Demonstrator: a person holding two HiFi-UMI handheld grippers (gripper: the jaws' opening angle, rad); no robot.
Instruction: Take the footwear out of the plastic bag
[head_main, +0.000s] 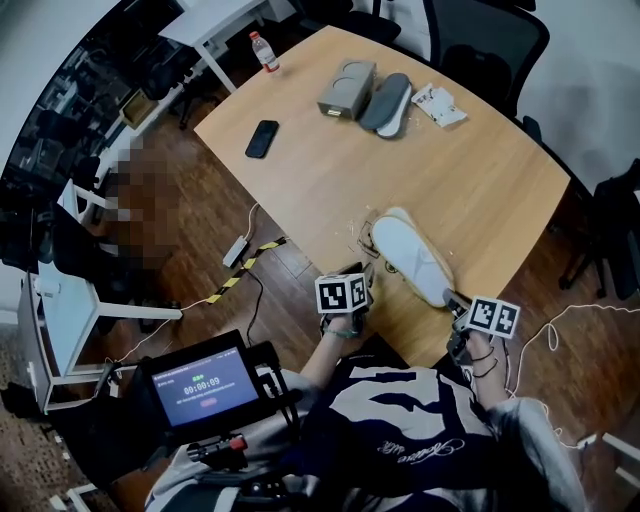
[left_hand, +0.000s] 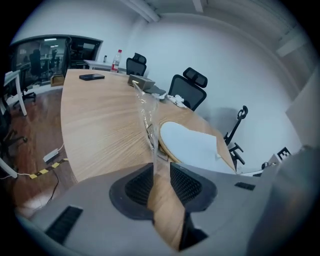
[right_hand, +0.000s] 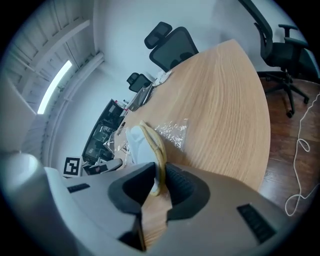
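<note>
Two tongs worked at the near edge of the bench, close to our body. The left tongs stood released: their pads were apart, and a thin upright fold of the clear plastic bag rose between them without being pinched. The right tongs were clenched on the heel rim of the slipper, which lay sole-up with its white underside showing and its tan edge caught between the pads.

We judged the task to be well under way but unfinished. The heel end was bare of film, and crumpled plastic lay just beside and beyond the toe. We could not tell whether the toe was inside the bag's mouth or only resting against it. What seemed left was to draw the slipper fully clear and set it down apart from the bag.

For room, the slipper lay near the bench's front edge, with its heel almost at the lip, so a pull toward us had little surface under it. Beyond the toe, a wide stretch of bare wood lay open. Well apart at the far side sat a black phone, a flat grey pack touching a grey slipper, a white packet and a bottle. Office chairs stood past the far edge.
</note>
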